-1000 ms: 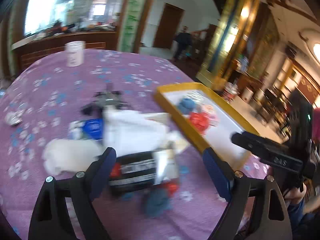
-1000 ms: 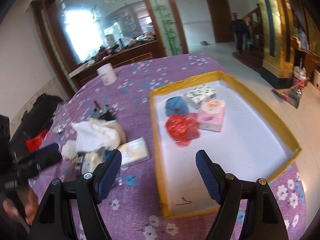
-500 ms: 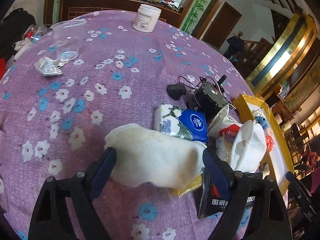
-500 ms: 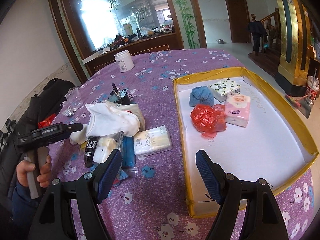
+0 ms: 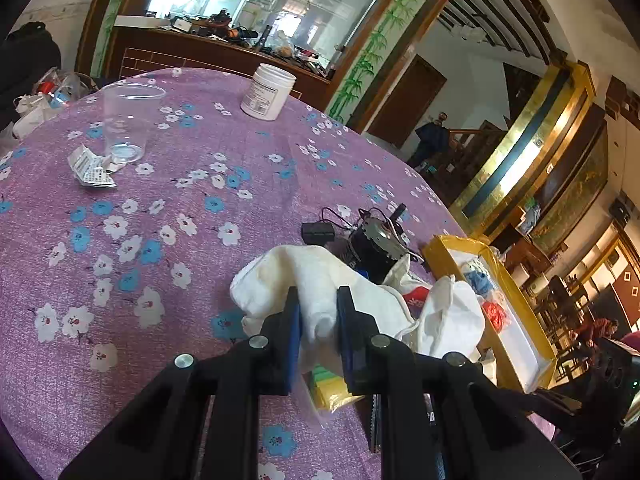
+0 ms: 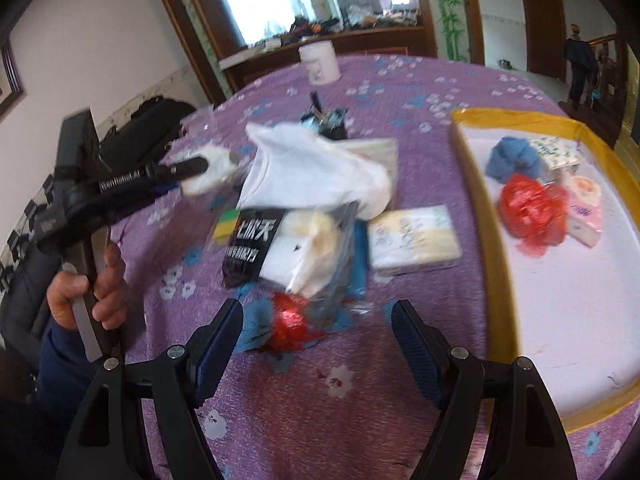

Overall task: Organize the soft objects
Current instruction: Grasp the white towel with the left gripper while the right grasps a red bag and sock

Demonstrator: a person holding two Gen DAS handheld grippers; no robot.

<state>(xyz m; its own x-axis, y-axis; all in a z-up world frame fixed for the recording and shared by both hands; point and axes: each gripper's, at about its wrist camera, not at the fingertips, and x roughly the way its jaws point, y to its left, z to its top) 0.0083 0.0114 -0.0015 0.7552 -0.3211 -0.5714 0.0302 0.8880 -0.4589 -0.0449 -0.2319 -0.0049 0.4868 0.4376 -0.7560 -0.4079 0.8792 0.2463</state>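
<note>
The left gripper (image 5: pixel 318 322) is pinching a white cloth (image 5: pixel 320 280); lifting it straight up should free it. The right gripper (image 6: pixel 318 340) is hanging spread wide.

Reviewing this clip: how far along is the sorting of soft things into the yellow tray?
Partly done. The yellow tray already holds a blue cloth, a red bag and tissue packs. The left gripper is shut on a white cloth. The right gripper is open. A tissue pack and white garment remain outside.
</note>
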